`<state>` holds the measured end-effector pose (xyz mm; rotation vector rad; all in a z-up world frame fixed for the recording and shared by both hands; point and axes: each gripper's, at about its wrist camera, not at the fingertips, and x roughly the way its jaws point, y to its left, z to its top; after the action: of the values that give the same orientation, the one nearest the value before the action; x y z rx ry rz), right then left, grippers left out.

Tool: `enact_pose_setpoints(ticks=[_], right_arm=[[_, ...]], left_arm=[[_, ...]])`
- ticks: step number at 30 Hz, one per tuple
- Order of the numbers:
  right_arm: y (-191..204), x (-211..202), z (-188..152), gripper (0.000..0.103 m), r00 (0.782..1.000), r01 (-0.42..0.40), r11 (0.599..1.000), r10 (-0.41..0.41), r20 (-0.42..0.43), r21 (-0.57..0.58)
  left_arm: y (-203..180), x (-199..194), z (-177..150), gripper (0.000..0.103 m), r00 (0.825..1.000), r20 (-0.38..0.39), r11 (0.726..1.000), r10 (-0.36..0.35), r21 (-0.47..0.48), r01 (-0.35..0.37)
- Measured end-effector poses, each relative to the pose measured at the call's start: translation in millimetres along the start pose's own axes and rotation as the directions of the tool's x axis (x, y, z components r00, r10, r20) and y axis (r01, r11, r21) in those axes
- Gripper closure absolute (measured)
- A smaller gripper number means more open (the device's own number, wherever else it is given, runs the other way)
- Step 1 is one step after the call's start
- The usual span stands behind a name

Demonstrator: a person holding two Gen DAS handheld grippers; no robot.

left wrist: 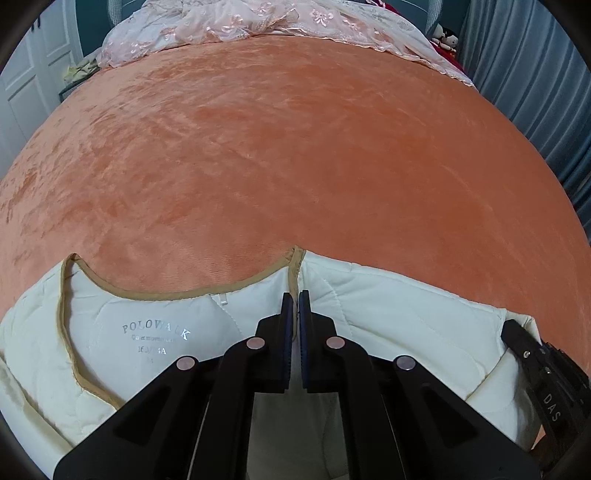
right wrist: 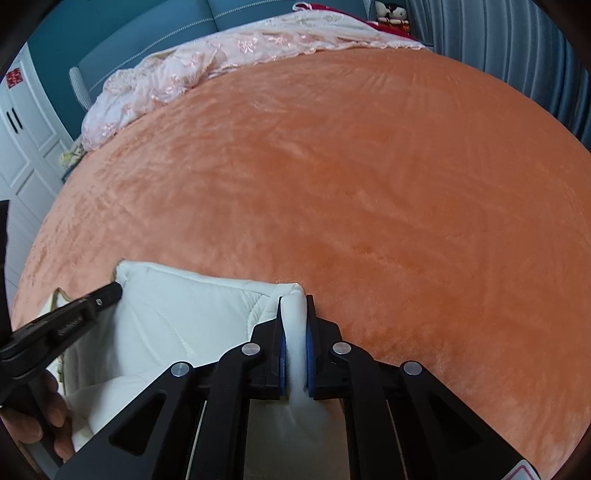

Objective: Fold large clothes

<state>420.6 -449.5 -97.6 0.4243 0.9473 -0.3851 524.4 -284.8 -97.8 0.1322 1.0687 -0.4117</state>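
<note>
1. An orange plush bed cover (left wrist: 295,155) fills most of both views, bare and flat from the middle of the frame to the top, giving wide open room ahead of both grippers.
2. A pink lace cloth (left wrist: 236,26) lies bunched along the far edge of the bed at the top of the frame, well apart from everything else.
3. The cream quilted jacket (left wrist: 399,317) lies at the near edge of the bed along the bottom of both views; its tan-trimmed neckline (left wrist: 166,293) curves open at lower left of the left wrist view, with a printed label inside.
4. The left gripper (left wrist: 296,306) sits at lower centre, its fingers closed on the tan-trimmed front edge of the jacket, just below the neckline corner.
5. The right gripper (right wrist: 294,314) sits at lower centre of its own view, its fingers gripping a raised fold of the jacket's outer edge, right where cream fabric meets bare orange cover.
6. A hand (right wrist: 40,413) holding the left gripper's handle shows at lower left of the right wrist view.
</note>
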Motion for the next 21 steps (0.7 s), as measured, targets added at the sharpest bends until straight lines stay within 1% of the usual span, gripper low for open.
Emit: enact_pose_setpoints(ticks=[2,3,4,5,6,7,8,9,10,11,12,13,14,15,17,19,21], right_arm=[[0,4,2,0.095,1.0,0.01,1.0,-0.01,-0.017,-0.005],[0,2,3,0.094,1.0,0.026,1.0,-0.026,-0.01,-0.004],[1,-7,7,0.092,0.998,0.053,0.999,-0.053,0.025,0.005],[3,-24,11,0.089,0.994,0.072,0.997,-0.074,0.083,0.018],[6,-41,13,0.085,0.988,0.067,0.997,-0.071,0.139,0.028],[11,-59,18,0.085,0.983,0.035,0.999,-0.04,0.18,0.03],[18,-71,24,0.085,0.984,-0.021,1.0,0.017,0.177,0.021],[29,-74,28,0.087,0.988,-0.076,0.997,0.075,0.135,0.002],[40,-69,29,0.089,0.991,-0.109,0.994,0.11,0.07,-0.013],[50,-57,27,0.09,0.99,-0.143,0.99,0.143,-0.007,-0.009],[57,-42,22,0.096,0.984,-0.168,0.986,0.168,-0.067,0.001],[63,-29,17,0.1,0.984,-0.15,0.989,0.148,-0.102,-0.008],[66,-17,11,0.1,0.989,-0.102,0.995,0.099,-0.111,-0.024],[66,-8,6,0.1,0.991,-0.08,0.996,0.077,-0.11,-0.025],[58,8,-2,0.103,0.991,-0.068,0.998,0.068,-0.111,0.002],[52,14,-8,0.103,0.992,-0.083,0.996,0.085,-0.09,0.022],[52,17,-12,0.103,0.997,-0.059,0.998,0.059,-0.059,-0.001]], left_arm=[[-1,3,-3,0.1,1.0,0.014,1.0,0.009,0.004,-0.009],[-2,4,-4,0.1,1.0,0.025,1.0,0.015,0.009,-0.015],[-4,4,-6,0.1,0.999,0.039,1.0,0.023,0.019,-0.024],[-4,3,-7,0.1,0.998,0.05,0.999,0.03,0.026,-0.031],[-5,3,-9,0.1,0.998,0.061,0.999,0.036,0.032,-0.038],[-4,4,-9,0.1,0.997,0.067,0.999,0.036,0.033,-0.039],[-3,4,-8,0.1,0.997,0.071,0.999,0.032,0.029,-0.034],[-2,5,-8,0.1,0.997,0.072,0.999,0.027,0.024,-0.029],[-1,5,-8,0.1,0.997,0.075,1.0,0.02,0.017,-0.022],[1,5,-8,0.1,0.997,0.077,1.0,0.014,0.012,-0.015],[2,5,-8,0.1,0.997,0.078,1.0,0.008,0.007,-0.009],[3,5,-8,0.1,0.997,0.079,1.0,0.001,0.001,-0.001],[5,5,-9,0.1,0.997,0.081,1.0,-0.004,-0.004,0.005],[6,4,-9,0.099,0.996,0.084,1.0,-0.01,-0.008,0.01],[7,4,-11,0.099,0.996,0.093,1.0,-0.019,-0.013,0.021],[9,5,-12,0.099,0.994,0.1,0.999,-0.032,-0.021,0.034],[11,5,-14,0.099,0.993,0.108,0.998,-0.044,-0.03,0.047]])
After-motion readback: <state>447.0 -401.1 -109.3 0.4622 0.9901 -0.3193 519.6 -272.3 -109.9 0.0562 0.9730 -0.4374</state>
